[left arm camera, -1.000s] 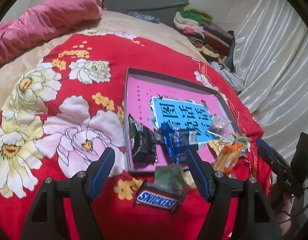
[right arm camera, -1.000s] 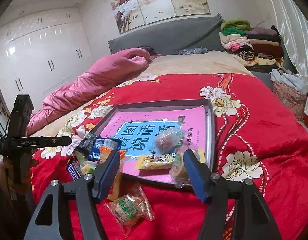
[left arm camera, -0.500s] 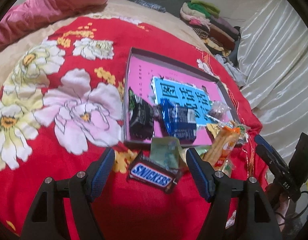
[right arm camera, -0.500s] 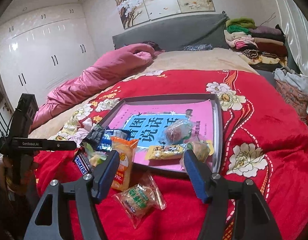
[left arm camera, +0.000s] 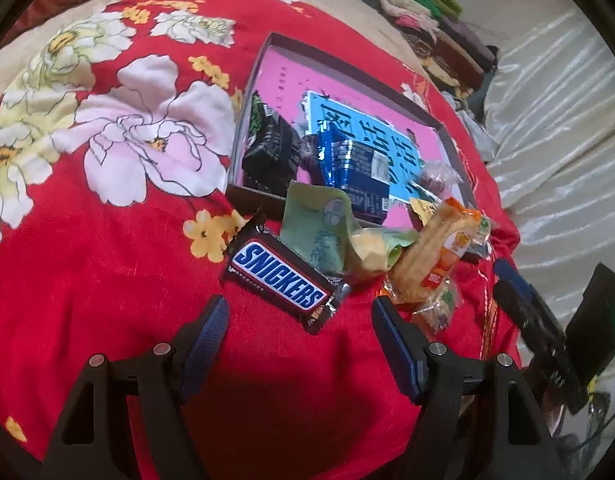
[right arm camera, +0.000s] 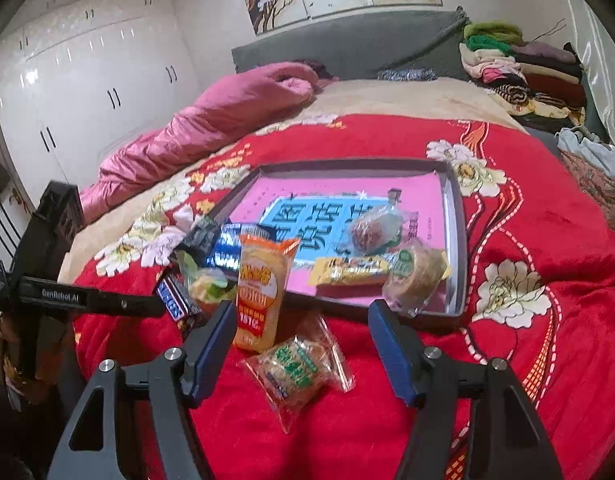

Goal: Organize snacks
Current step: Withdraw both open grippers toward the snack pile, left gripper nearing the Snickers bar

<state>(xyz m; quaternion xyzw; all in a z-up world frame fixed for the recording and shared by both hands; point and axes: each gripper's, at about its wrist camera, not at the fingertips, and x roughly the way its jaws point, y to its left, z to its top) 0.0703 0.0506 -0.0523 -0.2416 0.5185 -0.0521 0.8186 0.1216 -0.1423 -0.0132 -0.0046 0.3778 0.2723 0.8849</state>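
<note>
Pickup stage, probably: both the left tongs (left arm camera: 299, 316) and right tongs (right arm camera: 301, 322) are spread, nothing gripped. The Snickers bar (left arm camera: 279, 276) lies on the bed, just outside the tray (left arm camera: 251, 80); lowering and closing is needed next.

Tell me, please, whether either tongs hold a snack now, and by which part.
Nothing is held. The left tongs are open near the Snickers bar; the right tongs are open.
</note>
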